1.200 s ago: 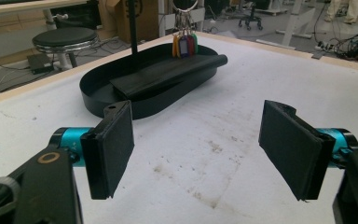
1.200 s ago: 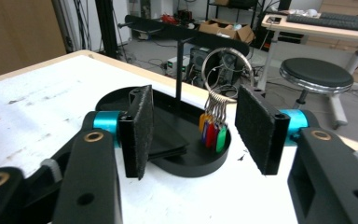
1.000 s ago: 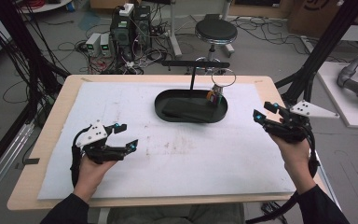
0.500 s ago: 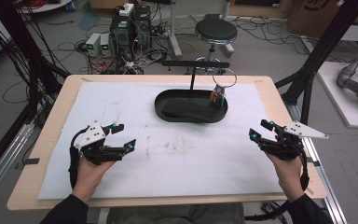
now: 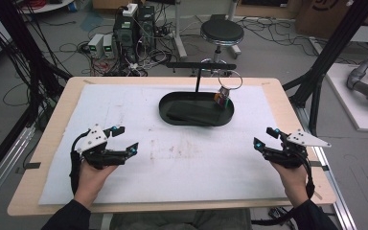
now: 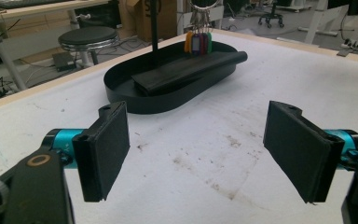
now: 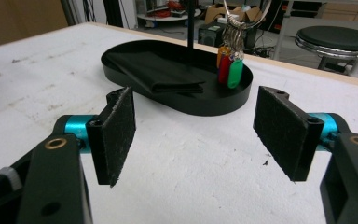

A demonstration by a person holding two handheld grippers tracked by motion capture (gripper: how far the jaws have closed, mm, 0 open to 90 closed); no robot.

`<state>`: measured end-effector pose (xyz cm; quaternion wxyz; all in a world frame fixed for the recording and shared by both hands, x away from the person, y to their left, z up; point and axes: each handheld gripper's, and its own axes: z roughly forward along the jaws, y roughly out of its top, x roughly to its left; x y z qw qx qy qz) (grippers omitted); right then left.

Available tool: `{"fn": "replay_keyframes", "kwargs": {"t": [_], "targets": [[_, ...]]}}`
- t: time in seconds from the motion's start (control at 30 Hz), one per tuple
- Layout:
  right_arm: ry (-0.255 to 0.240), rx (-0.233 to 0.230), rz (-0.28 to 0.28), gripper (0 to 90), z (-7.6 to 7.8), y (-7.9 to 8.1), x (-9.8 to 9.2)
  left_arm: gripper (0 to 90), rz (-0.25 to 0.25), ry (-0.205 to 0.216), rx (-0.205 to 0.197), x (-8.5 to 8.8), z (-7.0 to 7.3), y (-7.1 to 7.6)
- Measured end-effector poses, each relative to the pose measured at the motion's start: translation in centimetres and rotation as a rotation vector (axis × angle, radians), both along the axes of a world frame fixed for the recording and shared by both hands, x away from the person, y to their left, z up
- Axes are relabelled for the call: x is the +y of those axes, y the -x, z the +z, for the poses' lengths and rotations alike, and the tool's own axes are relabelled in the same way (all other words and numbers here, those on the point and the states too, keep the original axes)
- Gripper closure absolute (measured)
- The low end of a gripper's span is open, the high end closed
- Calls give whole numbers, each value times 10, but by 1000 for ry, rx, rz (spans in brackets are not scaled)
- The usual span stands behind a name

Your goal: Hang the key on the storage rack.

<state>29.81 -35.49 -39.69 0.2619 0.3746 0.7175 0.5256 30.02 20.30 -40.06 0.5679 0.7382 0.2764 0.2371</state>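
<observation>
Left gripper (image 5: 124,140): jaws spread, nothing held | right gripper (image 5: 264,137): jaws just opening, nothing between | black tray (image 5: 165,103) well apart, mid-bench (image 5: 172,158).

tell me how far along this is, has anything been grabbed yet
Nothing is grabbed. The key ring with coloured tags hangs from the stand over the black tray, and a folded black item lies in the tray. The left hand-held gripper and the right hand-held gripper sit open and empty near the table's front edge, the right's jaws just opened. Reaching and grasping remain.
</observation>
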Motion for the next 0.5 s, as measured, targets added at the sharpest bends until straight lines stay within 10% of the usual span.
{"fn": "replay_keyframes", "kwargs": {"t": [0.5], "targets": [[65,20,6,282,-11,-5,7,221,17,-4,19,2,-2,-4]]}}
